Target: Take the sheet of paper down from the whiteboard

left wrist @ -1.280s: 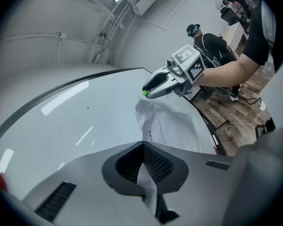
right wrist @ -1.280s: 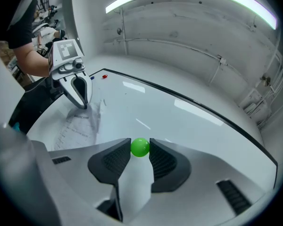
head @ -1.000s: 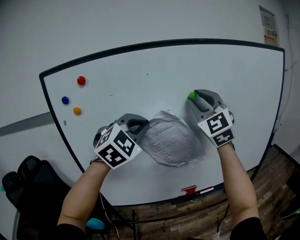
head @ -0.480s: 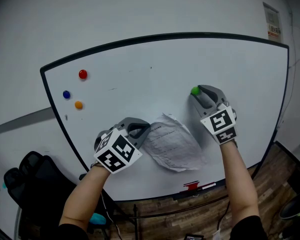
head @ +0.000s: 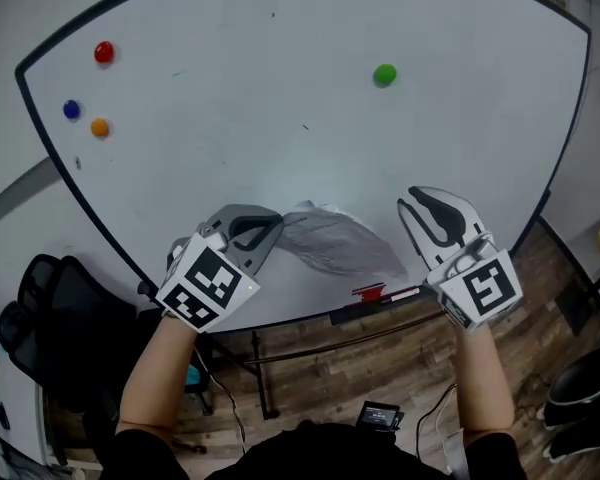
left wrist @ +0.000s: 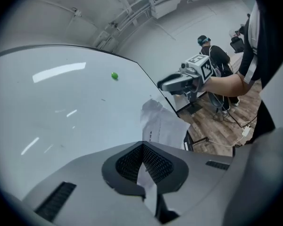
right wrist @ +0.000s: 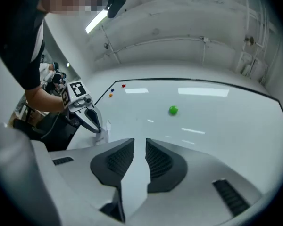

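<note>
The paper (head: 332, 241) is off the whiteboard (head: 280, 138) and hangs crumpled before its lower edge, pinched in the left gripper (head: 267, 230). The right gripper (head: 435, 218) is empty, its jaws part-open and just closing. The green magnet (head: 384, 74) sits well above. Left to do: carry the paper clear. The tray (head: 380, 308) lies just below.
</note>
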### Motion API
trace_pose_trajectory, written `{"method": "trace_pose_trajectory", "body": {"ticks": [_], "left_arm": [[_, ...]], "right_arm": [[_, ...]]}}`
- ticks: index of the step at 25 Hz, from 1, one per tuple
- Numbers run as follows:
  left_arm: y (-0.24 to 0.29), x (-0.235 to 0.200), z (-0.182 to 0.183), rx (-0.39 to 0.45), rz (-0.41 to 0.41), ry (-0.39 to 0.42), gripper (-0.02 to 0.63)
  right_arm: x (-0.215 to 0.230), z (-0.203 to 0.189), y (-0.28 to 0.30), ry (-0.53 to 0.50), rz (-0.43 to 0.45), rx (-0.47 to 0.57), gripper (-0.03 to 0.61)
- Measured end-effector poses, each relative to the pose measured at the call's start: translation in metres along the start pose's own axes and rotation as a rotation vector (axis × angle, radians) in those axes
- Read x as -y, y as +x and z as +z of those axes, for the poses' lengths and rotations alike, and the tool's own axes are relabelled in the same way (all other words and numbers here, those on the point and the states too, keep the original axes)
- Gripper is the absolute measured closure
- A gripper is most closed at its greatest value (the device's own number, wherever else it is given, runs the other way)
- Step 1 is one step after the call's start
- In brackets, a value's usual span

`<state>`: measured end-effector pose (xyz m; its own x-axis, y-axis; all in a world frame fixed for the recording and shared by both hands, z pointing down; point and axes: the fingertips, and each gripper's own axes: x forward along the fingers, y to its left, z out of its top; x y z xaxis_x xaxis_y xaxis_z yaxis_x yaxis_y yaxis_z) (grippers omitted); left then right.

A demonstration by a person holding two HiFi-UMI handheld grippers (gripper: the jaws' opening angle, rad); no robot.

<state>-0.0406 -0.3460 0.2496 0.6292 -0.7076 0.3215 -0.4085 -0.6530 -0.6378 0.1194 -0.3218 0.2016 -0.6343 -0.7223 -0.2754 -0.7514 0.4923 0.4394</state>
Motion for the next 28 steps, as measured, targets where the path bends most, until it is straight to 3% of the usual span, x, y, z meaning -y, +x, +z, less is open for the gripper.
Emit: {"method": "trace_pose_trajectory", "body": {"ticks": [3,7,17,21,28], "left_arm": [[0.003,0.027,-0.029,0.013,-0.014,-0.060,0.603],[0.009,0.068,-0.064,0.058,-0.079,-0.207,0.603],[0.021,0.174,-0.142,0.053,-0.185,-0.467,0.603],[0.022,0.203,-0.162,0.062,-0.216,-0.548,0.603],[0.023,0.253,-0.203,0.019,-0.276,-0.654,0.603]], "right_arm": [[-0.025,-0.049,-0.031,0.123,0.020,-0.079,0.522],[-0.063,-0.117,-0.075,0.228,0.055,-0.203,0.537],[-0.152,-0.230,-0.158,0.471,0.044,-0.373,0.545],[-0.178,-0.258,-0.169,0.553,0.045,-0.395,0.546],[-0.206,-0.280,-0.184,0.588,0.087,-0.447,0.548]]}}
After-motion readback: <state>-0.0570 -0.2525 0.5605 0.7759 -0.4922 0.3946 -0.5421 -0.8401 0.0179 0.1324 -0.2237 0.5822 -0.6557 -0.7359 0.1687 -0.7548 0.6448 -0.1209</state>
